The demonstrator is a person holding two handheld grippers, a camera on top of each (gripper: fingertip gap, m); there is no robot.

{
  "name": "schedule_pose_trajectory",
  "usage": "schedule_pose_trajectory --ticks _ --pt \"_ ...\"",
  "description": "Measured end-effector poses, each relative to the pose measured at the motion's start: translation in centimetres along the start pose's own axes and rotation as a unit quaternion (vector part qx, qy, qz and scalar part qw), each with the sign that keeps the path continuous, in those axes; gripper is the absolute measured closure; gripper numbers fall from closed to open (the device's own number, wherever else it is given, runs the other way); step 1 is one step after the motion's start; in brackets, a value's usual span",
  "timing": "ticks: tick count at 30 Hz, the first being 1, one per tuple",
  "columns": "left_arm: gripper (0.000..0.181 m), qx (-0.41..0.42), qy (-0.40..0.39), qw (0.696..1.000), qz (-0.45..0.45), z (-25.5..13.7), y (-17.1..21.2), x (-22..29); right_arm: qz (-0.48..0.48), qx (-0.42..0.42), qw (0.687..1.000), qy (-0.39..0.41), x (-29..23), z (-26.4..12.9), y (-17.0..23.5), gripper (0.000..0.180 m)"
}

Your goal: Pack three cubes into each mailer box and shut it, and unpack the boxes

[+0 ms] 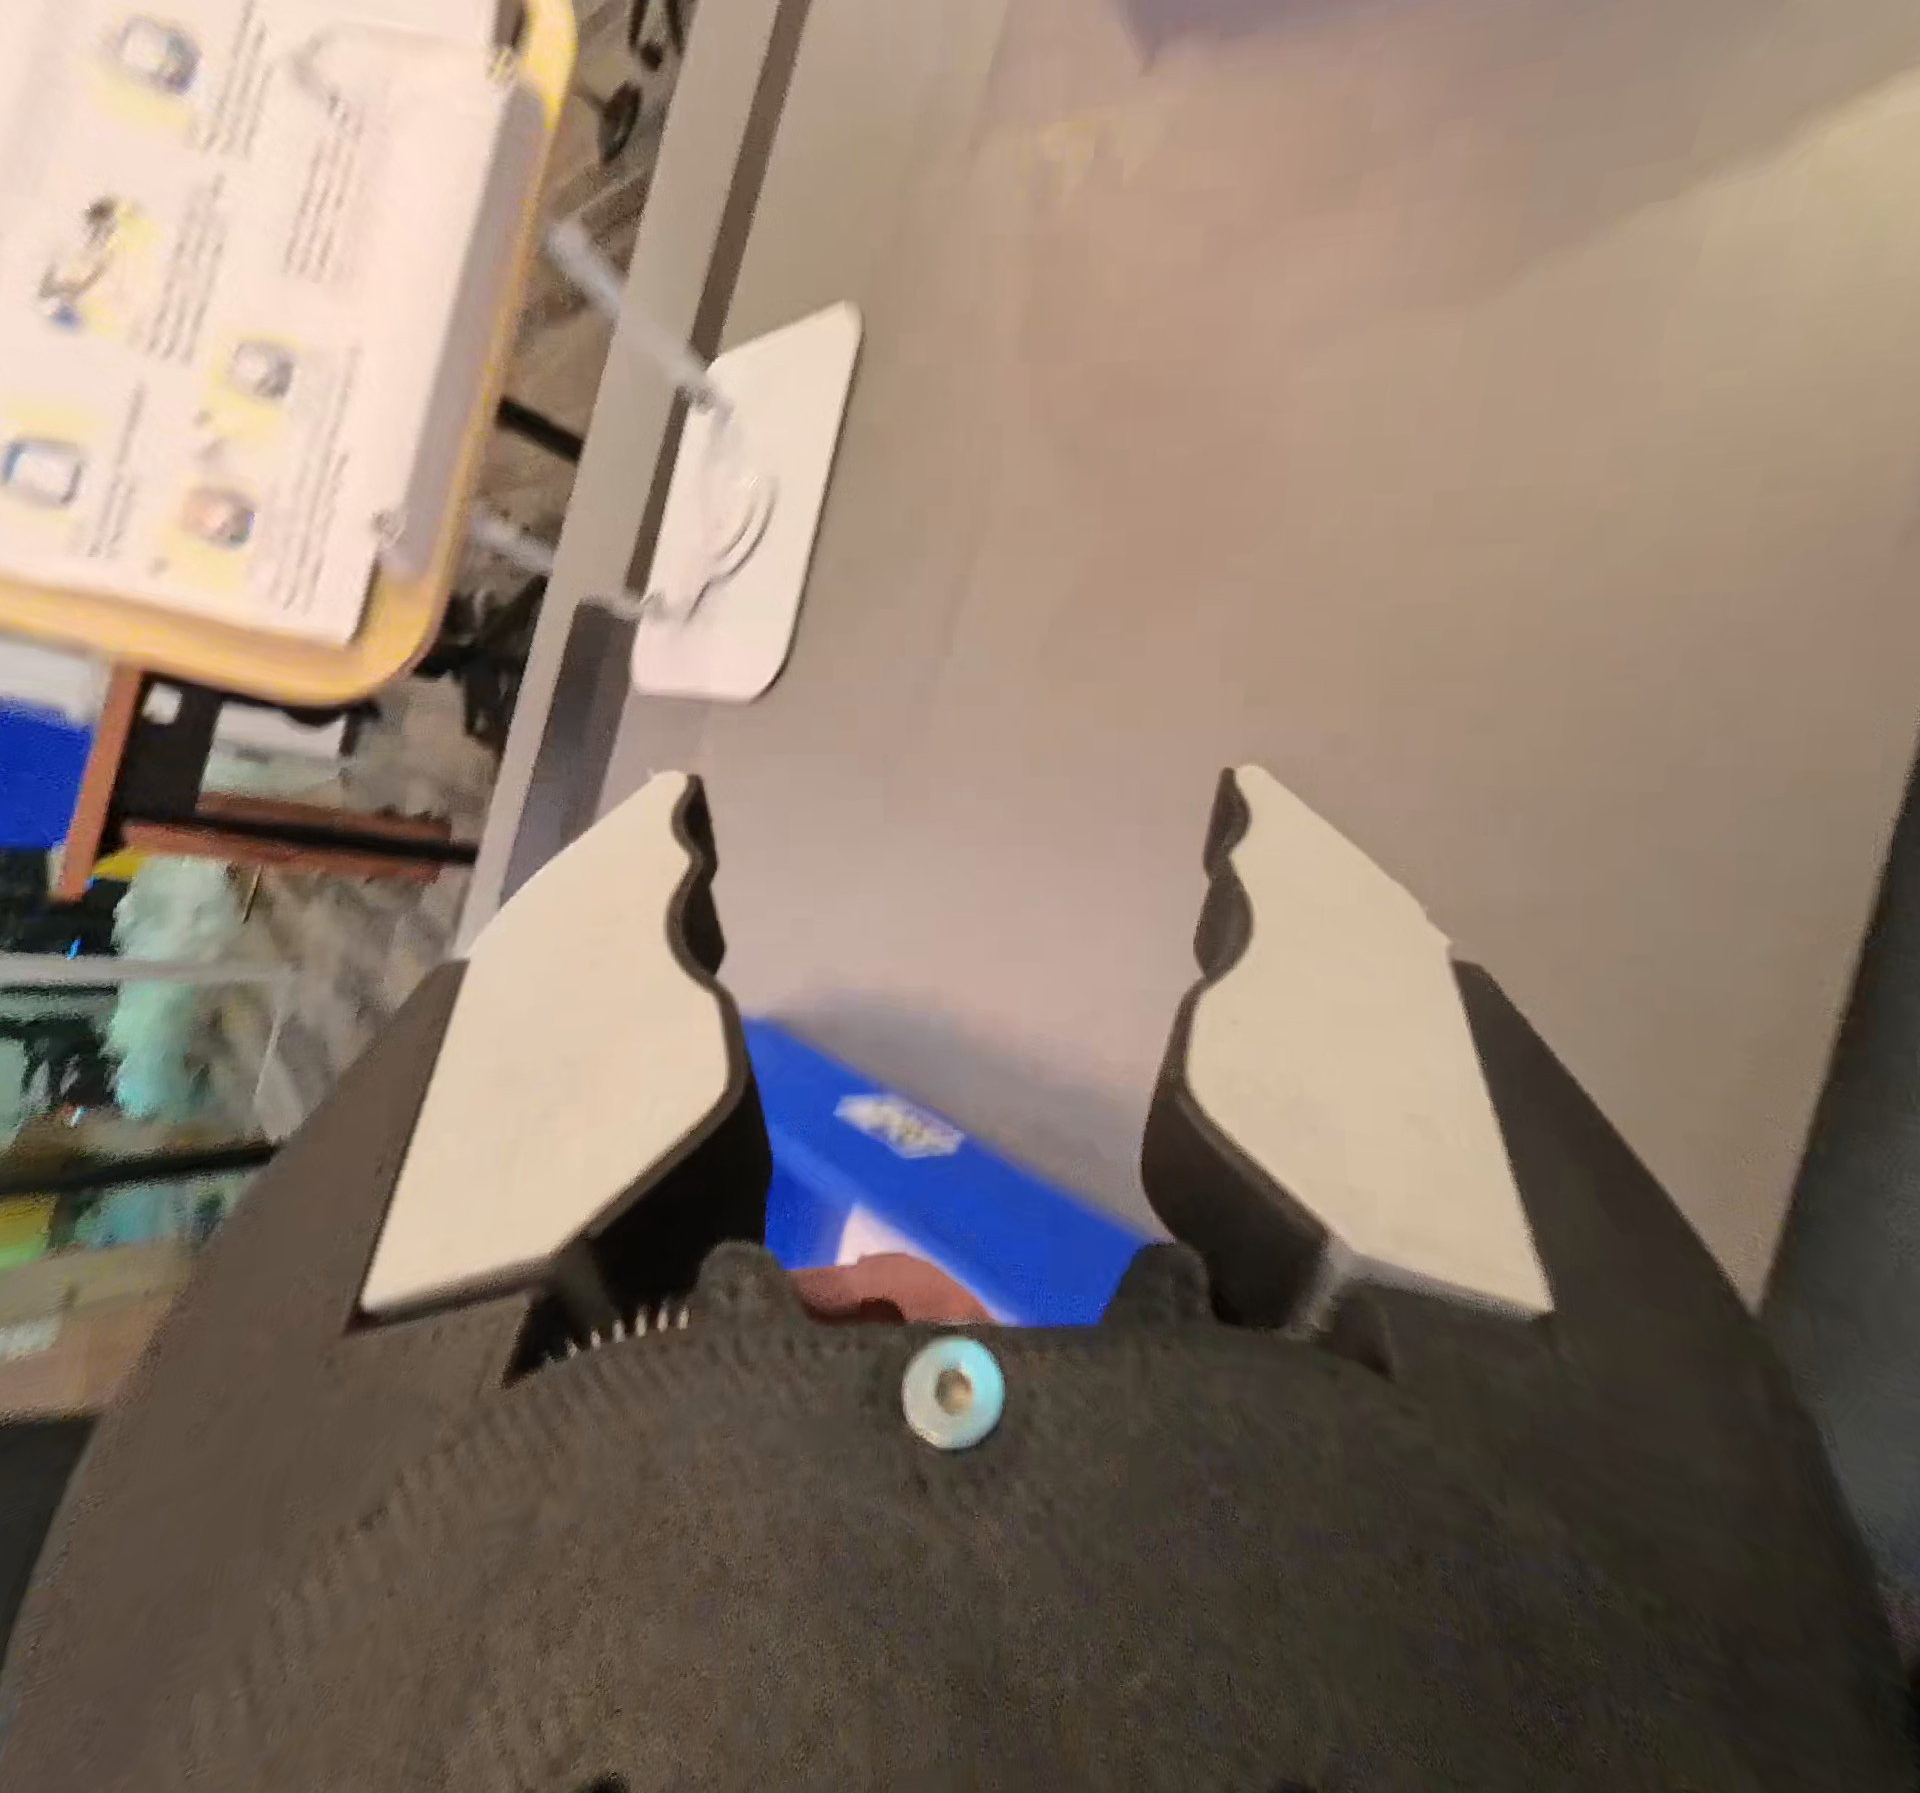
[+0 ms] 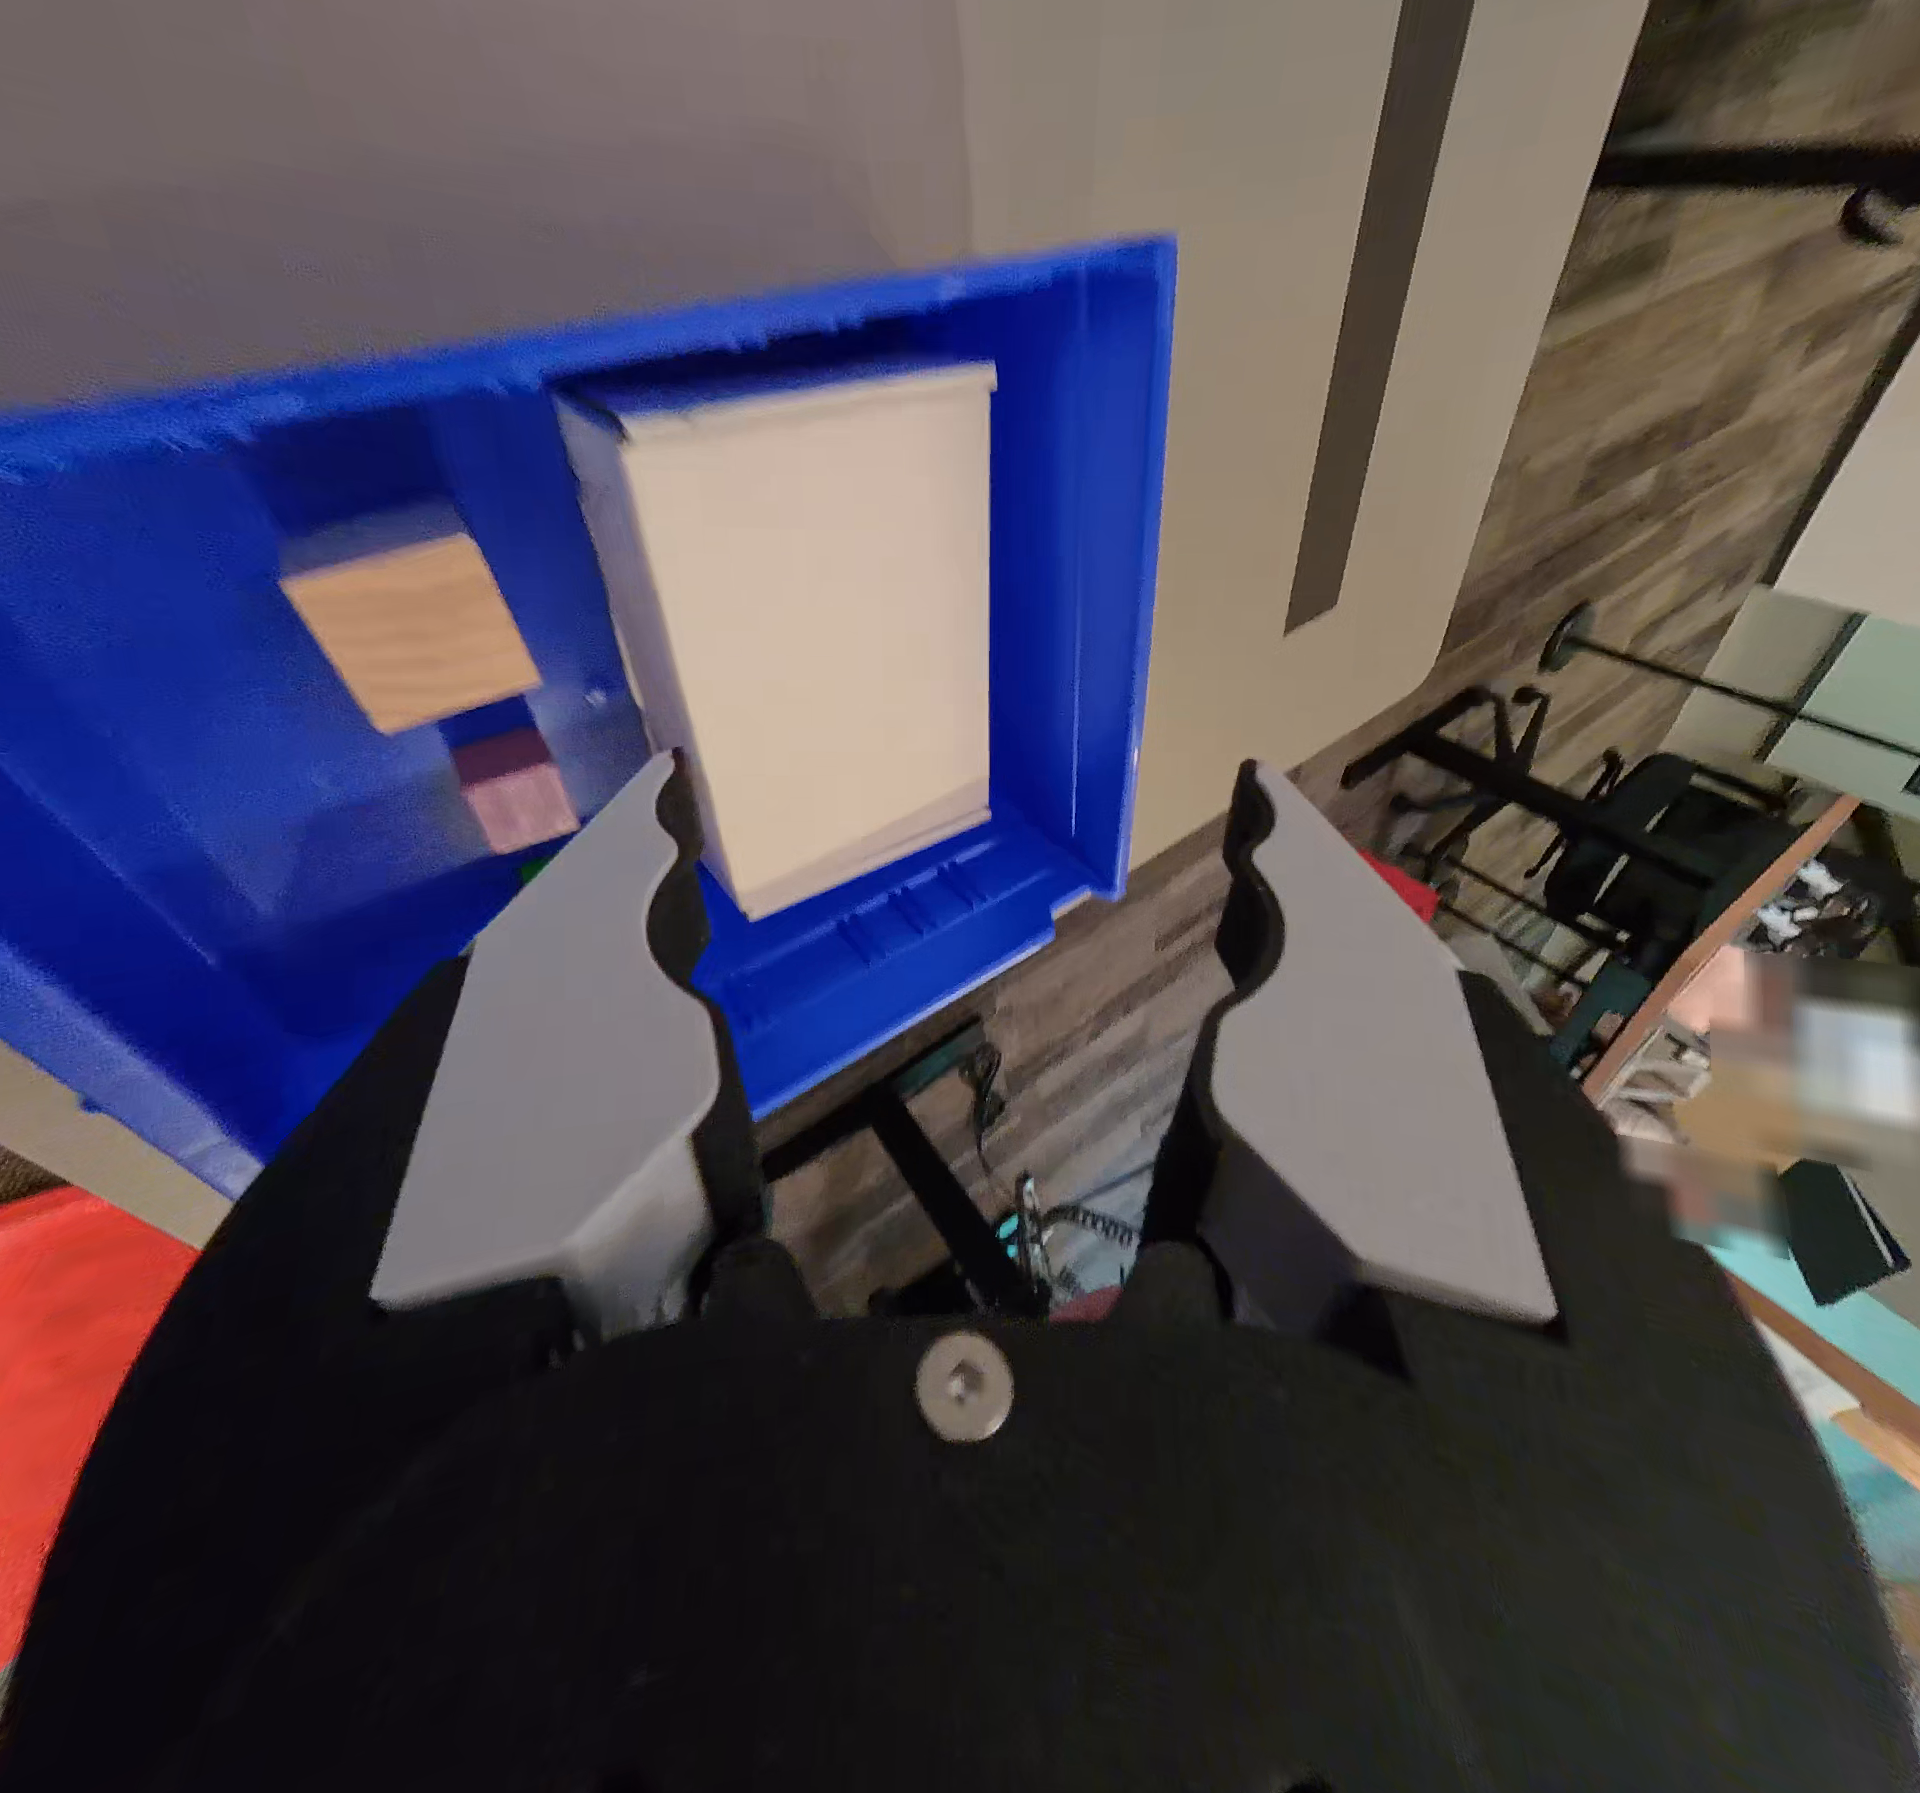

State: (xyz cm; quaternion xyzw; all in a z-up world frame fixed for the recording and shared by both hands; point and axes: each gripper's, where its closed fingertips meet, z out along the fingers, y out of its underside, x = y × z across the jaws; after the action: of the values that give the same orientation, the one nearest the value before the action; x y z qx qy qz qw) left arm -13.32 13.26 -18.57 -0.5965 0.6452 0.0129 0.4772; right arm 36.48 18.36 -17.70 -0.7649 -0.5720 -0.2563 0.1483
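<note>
Both tools [image 1: 961, 870] [image 2: 961, 870] wide, empty; white mailer box [image 2: 821, 621] lengthwise away in blue bin [image 2: 1122, 548].

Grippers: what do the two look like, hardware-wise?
Both match: left gripper and right gripper have a black textured printed body, one silver screw centred, two pale grey fingers with wavy black inner edges. No cables or sleeves visible.

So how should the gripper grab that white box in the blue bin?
Probably from above, across the white mailer box along its narrow width. It lies flat and closed in the blue bin, whose wall crowds its right side, so the open right gripper should straddle its long edges.
</note>
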Motion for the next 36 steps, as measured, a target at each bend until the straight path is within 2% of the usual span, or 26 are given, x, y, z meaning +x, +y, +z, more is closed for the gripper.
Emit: schedule_pose_trajectory --ticks 3,5,9,13,17,20,22,30,36 --pt "0.078 -0.062 0.004 0.998 -0.025 -2.7 4.8 -3.0 -0.005 0.044 0.999 0.007 -1.5 -2.1 -2.7 0.079" --pt "0.068 -0.116 0.034 0.992 -0.029 -3.9 8.3 -3.6 -0.001 0.087 0.996 -0.005 -2.9 -3.5 -4.6 0.079" --pt "0.064 -0.225 0.114 0.968 -0.017 -5.4 14.9 -3.3 -0.003 0.137 0.990 -0.006 -4.7 -5.7 -7.2 0.079" --pt "0.064 -0.266 0.197 0.943 -0.021 -5.1 18.7 -1.7 -0.008 0.161 0.987 -0.017 -6.3 -6.3 -8.7 0.080" --pt "0.058 -0.296 0.238 0.925 -0.020 -3.7 21.8 -0.4 -0.015 0.165 0.986 -0.027 -7.8 -6.0 -9.7 0.081" --pt "0.053 -0.313 0.245 0.917 -0.028 -2.7 23.5 -0.1 -0.020 0.171 0.985 -0.035 -8.5 -5.9 -10.4 0.081" --pt "0.058 -0.331 0.274 0.902 -0.040 -2.4 24.4 0.7 -0.025 0.174 0.984 -0.038 -8.9 -5.9 -10.9 0.082" --pt "0.056 -0.315 0.291 0.901 -0.073 -1.8 24.4 0.2 -0.029 0.199 0.979 -0.033 -9.3 -6.3 -12.7 0.083" --pt "0.056 -0.321 0.256 0.905 -0.113 -3.4 23.7 -3.5 -0.041 0.232 0.972 -0.005 -9.3 -7.7 -15.4 0.080"
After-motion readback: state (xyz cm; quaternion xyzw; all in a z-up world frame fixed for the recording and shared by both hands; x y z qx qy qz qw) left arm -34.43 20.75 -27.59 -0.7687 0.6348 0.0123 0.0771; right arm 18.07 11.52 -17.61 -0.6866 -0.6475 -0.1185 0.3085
